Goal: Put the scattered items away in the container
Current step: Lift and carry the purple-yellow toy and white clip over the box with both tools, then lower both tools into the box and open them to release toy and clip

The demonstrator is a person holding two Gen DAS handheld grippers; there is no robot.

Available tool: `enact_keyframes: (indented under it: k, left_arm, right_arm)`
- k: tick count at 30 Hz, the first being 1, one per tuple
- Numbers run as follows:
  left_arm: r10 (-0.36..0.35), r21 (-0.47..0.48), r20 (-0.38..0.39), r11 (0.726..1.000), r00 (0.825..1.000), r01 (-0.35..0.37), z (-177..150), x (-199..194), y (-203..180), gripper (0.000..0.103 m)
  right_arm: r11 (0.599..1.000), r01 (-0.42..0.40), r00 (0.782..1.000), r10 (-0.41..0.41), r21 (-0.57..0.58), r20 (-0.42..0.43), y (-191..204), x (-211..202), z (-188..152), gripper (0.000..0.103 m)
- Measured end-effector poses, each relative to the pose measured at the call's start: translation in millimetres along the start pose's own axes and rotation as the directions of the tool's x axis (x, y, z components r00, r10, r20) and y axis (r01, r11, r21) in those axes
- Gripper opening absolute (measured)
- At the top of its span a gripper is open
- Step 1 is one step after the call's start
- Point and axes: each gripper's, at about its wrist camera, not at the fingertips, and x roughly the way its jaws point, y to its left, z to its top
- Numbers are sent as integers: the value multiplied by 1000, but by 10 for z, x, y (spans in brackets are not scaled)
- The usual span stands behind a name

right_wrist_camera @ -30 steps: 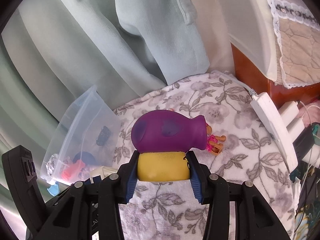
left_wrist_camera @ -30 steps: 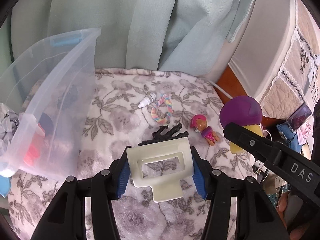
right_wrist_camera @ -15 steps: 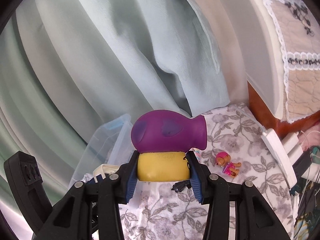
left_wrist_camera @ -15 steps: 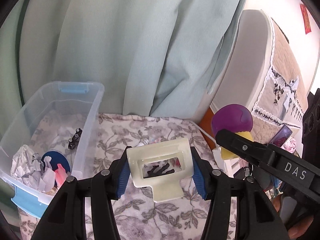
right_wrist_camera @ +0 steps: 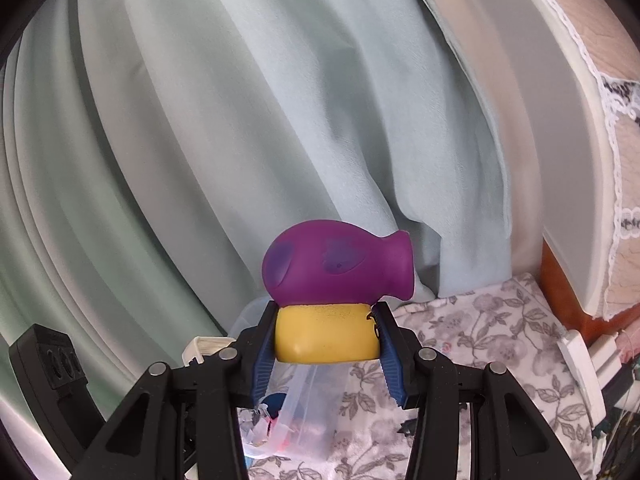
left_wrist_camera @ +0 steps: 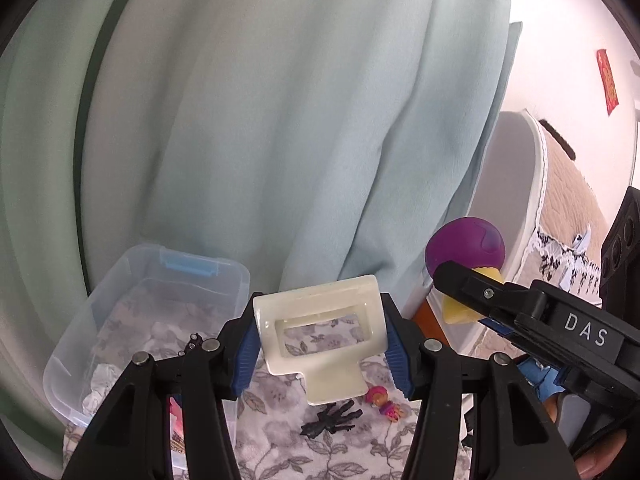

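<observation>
Cream hair claw clip [left_wrist_camera: 320, 330] sits pinched between the left gripper's [left_wrist_camera: 318, 344] blue fingers [left_wrist_camera: 245, 350], raised above the floral blanket [left_wrist_camera: 280, 436], while the right gripper [right_wrist_camera: 326, 354] holds a purple-and-yellow squishy toy [right_wrist_camera: 332, 300] by its yellow base. Clear plastic container [left_wrist_camera: 100, 320] stands open at the left against the pale green curtain [left_wrist_camera: 260, 120], with crumpled paper [left_wrist_camera: 98, 380] already inside. On the blanket just right of it lie a black claw clip [left_wrist_camera: 332, 420] and a small doll [left_wrist_camera: 384, 400], and the right gripper's black frame crosses the space farther right.
</observation>
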Motion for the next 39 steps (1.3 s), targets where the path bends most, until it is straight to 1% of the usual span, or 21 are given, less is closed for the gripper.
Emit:
enact_keyframes:
  k: [6, 13, 18, 24, 29, 39]
  left_arm:
    - [27, -24, 51, 999, 998, -26, 146, -133, 190, 56]
    - [66, -51, 94, 997, 993, -61, 285, -240, 432, 56]
    - [98, -70, 116, 993, 988, -91, 311, -302, 614, 56]
    - [141, -101, 98, 986, 985, -132, 239, -291, 807, 56]
    - [166, -120, 77, 980, 983, -156, 152, -274, 940, 56]
    - [212, -154, 33, 967, 977, -204, 15, -203, 1197, 56]
  right_arm:
    - [998, -39, 999, 40, -51, 16, 318, 63, 61, 49]
    - [993, -75, 997, 77, -96, 9, 594, 165, 87, 49]
    - [988, -98, 995, 98, -120, -3, 763, 254, 73, 49]
    - [983, -123, 992, 118, -139, -43, 917, 422, -17, 49]
    - [979, -134, 988, 120, -151, -97, 987, 590, -174, 49]
    - [973, -151, 977, 119, -176, -179, 1103, 885, -435, 49]
